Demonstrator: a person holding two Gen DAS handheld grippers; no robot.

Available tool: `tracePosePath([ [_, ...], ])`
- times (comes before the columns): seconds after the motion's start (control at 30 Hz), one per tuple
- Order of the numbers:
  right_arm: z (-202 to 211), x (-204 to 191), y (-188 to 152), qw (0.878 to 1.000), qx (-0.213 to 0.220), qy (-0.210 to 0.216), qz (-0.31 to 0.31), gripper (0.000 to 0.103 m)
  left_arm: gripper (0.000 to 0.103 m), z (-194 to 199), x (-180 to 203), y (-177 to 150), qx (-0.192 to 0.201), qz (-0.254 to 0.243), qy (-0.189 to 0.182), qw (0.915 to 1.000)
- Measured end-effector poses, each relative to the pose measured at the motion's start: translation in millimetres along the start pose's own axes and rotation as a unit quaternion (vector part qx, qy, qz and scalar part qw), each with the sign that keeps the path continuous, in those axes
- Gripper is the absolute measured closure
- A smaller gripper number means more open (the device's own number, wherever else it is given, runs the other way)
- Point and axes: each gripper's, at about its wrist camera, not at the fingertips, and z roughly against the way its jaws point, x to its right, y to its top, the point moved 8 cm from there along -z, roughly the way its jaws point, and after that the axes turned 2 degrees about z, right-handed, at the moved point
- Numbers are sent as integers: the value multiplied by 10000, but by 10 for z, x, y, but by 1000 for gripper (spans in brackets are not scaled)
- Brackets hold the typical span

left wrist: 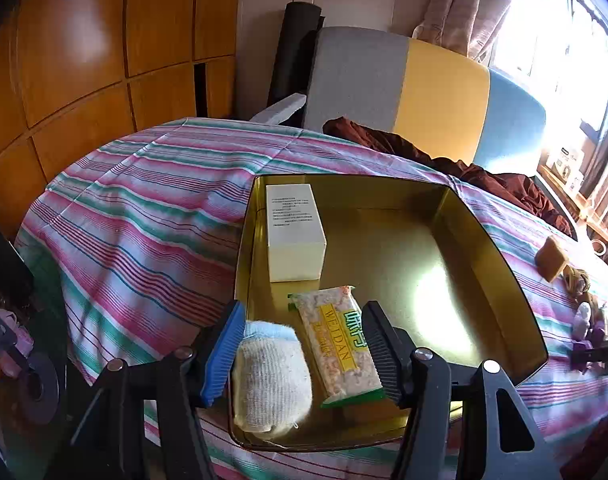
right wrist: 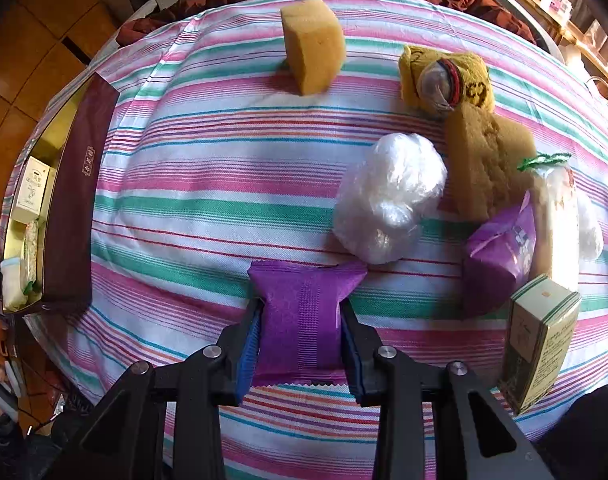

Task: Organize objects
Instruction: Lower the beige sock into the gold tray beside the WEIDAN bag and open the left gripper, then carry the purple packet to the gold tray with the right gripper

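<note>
So far three items lie in the tin [left wrist: 483, 240]: white box [left wrist: 294, 232], snack packet [left wrist: 335, 344], rolled cloth [left wrist: 270, 380]. Left gripper [left wrist: 304, 350] spread above them. Right gripper [right wrist: 300, 340] pinches purple packet [right wrist: 304, 316] on the tablecloth [right wrist: 208, 184]; sponges [right wrist: 313, 50], bags remain outside.

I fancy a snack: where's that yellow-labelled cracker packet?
In the left wrist view, the cracker packet lies inside the gold tin, near corner, between the rolled white cloth and white box.
</note>
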Motion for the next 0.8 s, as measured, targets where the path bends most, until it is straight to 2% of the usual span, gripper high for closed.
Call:
tracePosePath([
  [0.33,58,-14,48,9991,274,-282,160,67,39,50,119,-41,-45,-13,-126,9999],
  [0.53,406,-221,129,9955,917,-164,162,67,35,72,103,-30,-11,11,-141,9999],
  [0.6,543,-438,208,9929,1158,10,288,67,33,75,65,-28,-8,92,-145,9999],
  [0.67,575,-801,385,9892,1362,171,515,67,32,72,15,-27,-7,168,-118,9998],
  [0.8,745,-1498,481,9778,1637,587,1170,67,31,86,-130,-5,26,353,-29,9994],
])
